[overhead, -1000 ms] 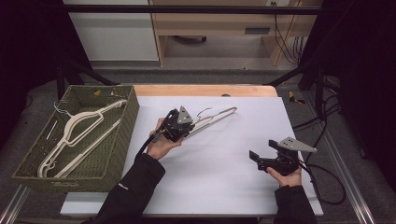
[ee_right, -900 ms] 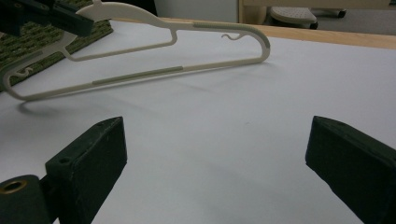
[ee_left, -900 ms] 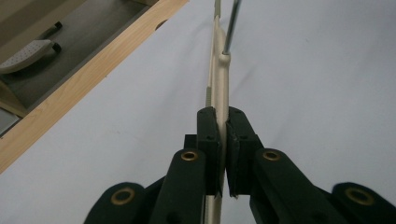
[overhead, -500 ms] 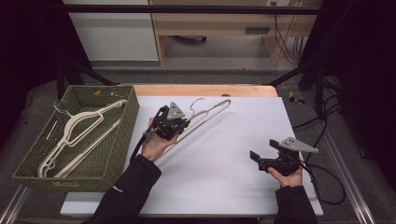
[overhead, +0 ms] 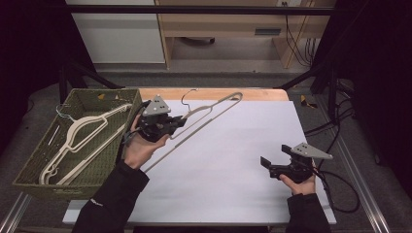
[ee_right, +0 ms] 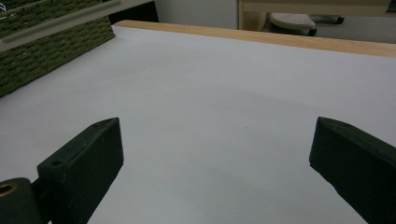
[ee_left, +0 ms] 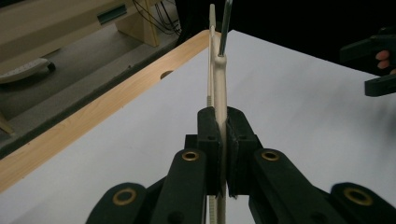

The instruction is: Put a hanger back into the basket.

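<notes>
My left gripper (overhead: pixel 180 121) is clamped on a cream hanger (overhead: pixel 204 114); in the left gripper view the pads (ee_left: pixel 208 140) press on both sides of the thin bar (ee_left: pixel 220 93), edge-on between them. My right gripper (overhead: pixel 267 162) sits with its jaws wide apart and nothing between them, over the white sheet (overhead: pixel 252 145).

Landmark: the green basket (overhead: pixel 34 160).

- The held hanger hangs in the air just beside the basket, on the side facing the sheet. Its long axis runs on a diagonal: the low end points back toward me near the basket's near corner, the shoulder and wire hook (overhead: pixel 187 99) point away from the basket toward the table's far wooden edge (overhead: pixel 262 93).
- The basket lies directly to the outside of my left gripper, close by. My right gripper is well apart from the basket, across the sheet. The left hand is plainly the nearer one.
- Two more cream hangers (overhead: pixel 77 141) lie in the basket already, long axes roughly along its length.

Judgement: the next move is a swing toward the basket, and the hanger's axis needs turning to match the basket's length before release, or an end may catch on the rim.

View differences: the high view gives the hanger's whole outline and its position against the basket; the left gripper view gives the grip itself, the bar pinched squarely. The right gripper view shows the basket's woven wall (ee_right: pixel 51 46) at its far left and bare sheet between its jaws.
</notes>
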Demonstrator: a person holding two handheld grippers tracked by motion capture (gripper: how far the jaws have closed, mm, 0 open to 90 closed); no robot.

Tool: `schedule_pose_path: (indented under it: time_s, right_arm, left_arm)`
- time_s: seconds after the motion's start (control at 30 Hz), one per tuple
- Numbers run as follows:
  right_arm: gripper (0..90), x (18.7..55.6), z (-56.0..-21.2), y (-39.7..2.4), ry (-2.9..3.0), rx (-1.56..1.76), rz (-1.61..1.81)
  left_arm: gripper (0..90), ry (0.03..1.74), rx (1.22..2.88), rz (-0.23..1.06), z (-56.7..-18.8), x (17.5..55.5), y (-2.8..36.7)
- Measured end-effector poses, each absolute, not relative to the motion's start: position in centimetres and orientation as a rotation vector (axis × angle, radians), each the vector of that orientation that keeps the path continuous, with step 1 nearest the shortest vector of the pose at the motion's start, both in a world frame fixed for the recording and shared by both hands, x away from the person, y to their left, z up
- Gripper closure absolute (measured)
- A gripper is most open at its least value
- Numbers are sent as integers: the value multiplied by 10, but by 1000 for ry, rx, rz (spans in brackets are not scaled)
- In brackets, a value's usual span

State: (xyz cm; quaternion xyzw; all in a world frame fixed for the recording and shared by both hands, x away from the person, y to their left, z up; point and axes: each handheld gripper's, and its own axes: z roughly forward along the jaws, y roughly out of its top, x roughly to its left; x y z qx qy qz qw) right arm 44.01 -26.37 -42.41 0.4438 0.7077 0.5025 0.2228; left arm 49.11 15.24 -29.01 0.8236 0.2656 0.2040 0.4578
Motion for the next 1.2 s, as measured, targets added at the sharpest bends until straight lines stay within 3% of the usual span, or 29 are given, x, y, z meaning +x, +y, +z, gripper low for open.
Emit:
schedule_pose_path:
  time_s: [0.53,1.2]
  right_arm:
    - [22,438,-420,-265,1933,1217,1400]
    - [7,437,-419,-261,1954,1195,1392]
  left_arm:
    - [861,667,1970,552,-233,478,220]
    - [861,735,1936,606,-223,487,306]
